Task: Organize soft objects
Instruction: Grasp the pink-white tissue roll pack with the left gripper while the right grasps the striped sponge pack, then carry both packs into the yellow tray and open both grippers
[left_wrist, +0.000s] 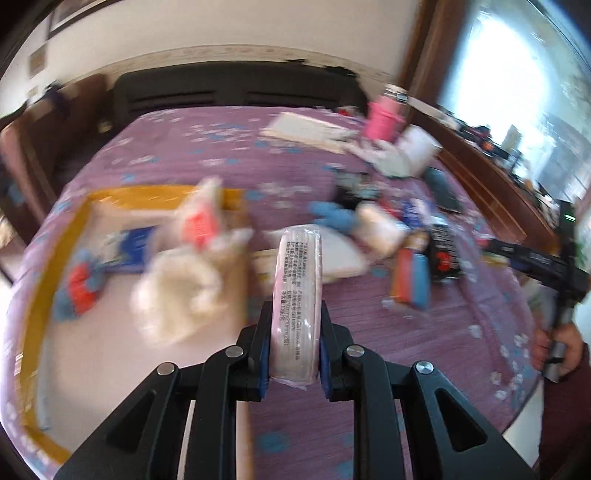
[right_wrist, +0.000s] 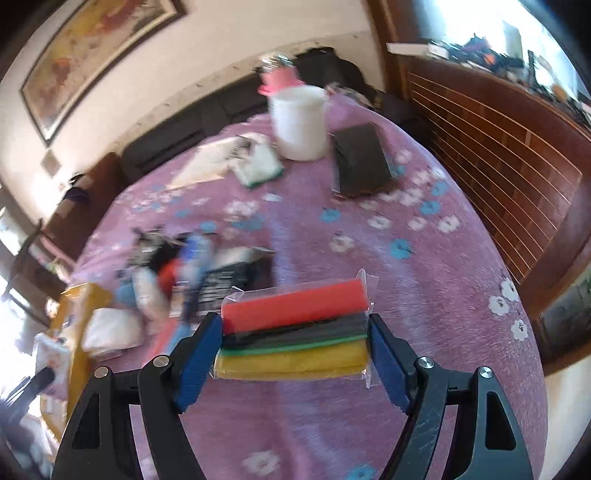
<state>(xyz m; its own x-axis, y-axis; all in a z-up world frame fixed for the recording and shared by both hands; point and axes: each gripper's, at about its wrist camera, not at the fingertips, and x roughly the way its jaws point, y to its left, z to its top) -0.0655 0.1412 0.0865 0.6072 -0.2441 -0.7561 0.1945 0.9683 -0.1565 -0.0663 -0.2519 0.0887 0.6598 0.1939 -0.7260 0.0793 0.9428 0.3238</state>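
Note:
My left gripper is shut on a pink tissue pack, held upright on its narrow edge above the purple flowered cloth. To its left lies a box with a yellow-taped rim, holding a cream plush toy and a blue and red soft toy. My right gripper stands wide, its blue pads pressing both ends of a clear pack of sponges in red, dark, green and yellow layers. That pack is sharp while the background blurs.
A heap of small packets and soft things lies mid-table beside the box. A white tub, a pink bottle, a black block and papers stand at the back. A slatted wooden panel lines the right.

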